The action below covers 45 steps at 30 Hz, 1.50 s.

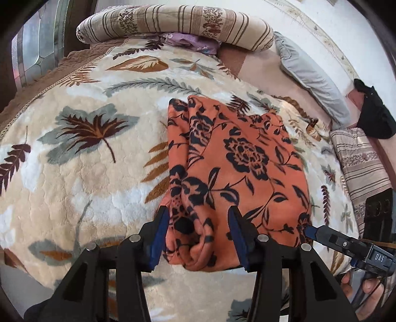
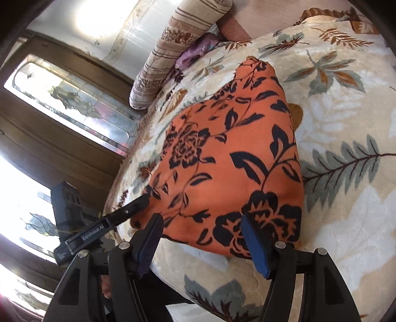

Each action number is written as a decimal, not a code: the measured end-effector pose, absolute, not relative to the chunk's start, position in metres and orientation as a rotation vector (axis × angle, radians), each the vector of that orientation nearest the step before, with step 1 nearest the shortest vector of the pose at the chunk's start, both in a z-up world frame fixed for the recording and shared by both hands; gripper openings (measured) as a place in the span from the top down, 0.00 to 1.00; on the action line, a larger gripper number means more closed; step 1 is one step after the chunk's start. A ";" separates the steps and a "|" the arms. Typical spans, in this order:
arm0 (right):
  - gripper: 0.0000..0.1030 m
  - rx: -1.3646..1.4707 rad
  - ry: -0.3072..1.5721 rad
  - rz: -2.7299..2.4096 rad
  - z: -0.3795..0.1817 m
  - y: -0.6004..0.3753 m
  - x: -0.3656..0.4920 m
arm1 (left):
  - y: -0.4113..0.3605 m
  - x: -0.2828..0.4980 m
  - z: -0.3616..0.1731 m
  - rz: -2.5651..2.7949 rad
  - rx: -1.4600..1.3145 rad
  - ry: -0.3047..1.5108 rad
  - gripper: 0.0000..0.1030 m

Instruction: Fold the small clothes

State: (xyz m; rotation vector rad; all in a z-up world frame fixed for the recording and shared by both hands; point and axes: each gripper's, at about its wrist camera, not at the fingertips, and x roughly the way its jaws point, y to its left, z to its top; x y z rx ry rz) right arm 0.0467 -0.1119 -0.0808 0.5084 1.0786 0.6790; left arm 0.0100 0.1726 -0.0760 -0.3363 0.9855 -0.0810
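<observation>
Leafy cream blanket (image 1: 74, 173) holds the soft, light orange flowered cloth (image 1: 237, 158), already folded over, lying floppy between both spread claws, left gripper (image 1: 198, 235) and right gripper (image 2: 200, 240), best pinched at its near corners.

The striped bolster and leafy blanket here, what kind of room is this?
Most likely a bedroom: a plush cream leaf-patterned blanket covers a bed, with a striped beige bolster and a grey pillow at its edges.
</observation>
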 end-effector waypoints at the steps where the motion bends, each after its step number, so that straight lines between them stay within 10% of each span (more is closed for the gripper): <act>1: 0.33 0.511 1.087 0.669 -0.084 -0.112 0.046 | 0.172 0.009 -0.079 -0.077 -0.332 0.994 0.51; 5: 0.33 0.538 1.083 0.640 -0.082 -0.115 0.045 | 0.174 0.003 -0.083 -0.042 -0.296 0.978 0.40; 45: 0.29 0.471 1.050 0.659 -0.072 -0.074 0.038 | 0.176 0.002 -0.098 -0.035 -0.226 0.959 0.38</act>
